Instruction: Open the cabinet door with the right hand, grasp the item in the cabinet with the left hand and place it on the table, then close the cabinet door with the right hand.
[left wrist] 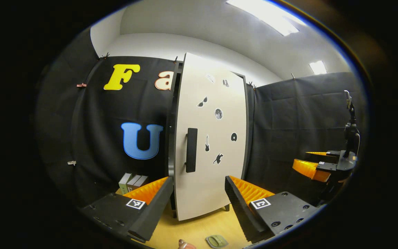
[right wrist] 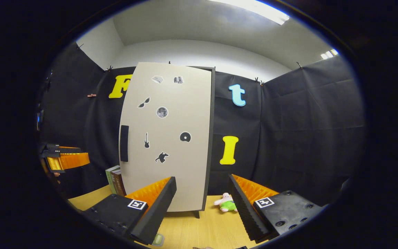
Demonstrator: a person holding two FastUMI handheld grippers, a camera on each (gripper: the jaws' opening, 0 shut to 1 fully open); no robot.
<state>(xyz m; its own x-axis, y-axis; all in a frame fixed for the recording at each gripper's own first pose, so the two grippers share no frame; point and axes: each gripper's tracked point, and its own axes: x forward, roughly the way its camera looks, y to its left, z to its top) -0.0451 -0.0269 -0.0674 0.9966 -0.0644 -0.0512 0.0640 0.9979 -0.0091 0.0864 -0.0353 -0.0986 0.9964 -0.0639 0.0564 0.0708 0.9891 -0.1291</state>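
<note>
The cabinet door [right wrist: 166,138] looks closed or very nearly so, its pale face dotted with small dark stickers and its dark vertical handle [right wrist: 124,143] on the left edge in the right gripper view. The cabinet stands on the wooden worktop [right wrist: 199,228], and the item to be fetched, presumably inside, is hidden behind the door. The right gripper [right wrist: 202,204] hangs in front of the door's lower part, jaws spread wide and empty, well short of the handle and off to its right. The left gripper [left wrist: 199,204] waits opposite the door too, jaws released and holding nothing. A few books [right wrist: 114,180] stand just left of the cabinet, and a small plush toy [right wrist: 227,202] lies on the worktop to its right. The main risk is the approach to the handle: it is narrow and sits close to the door face, so jaws arriving off-centre could slide off it or push the light cabinet backwards. A swing pulled too wide may also meet the waiting left gripper or knock the books.
</note>
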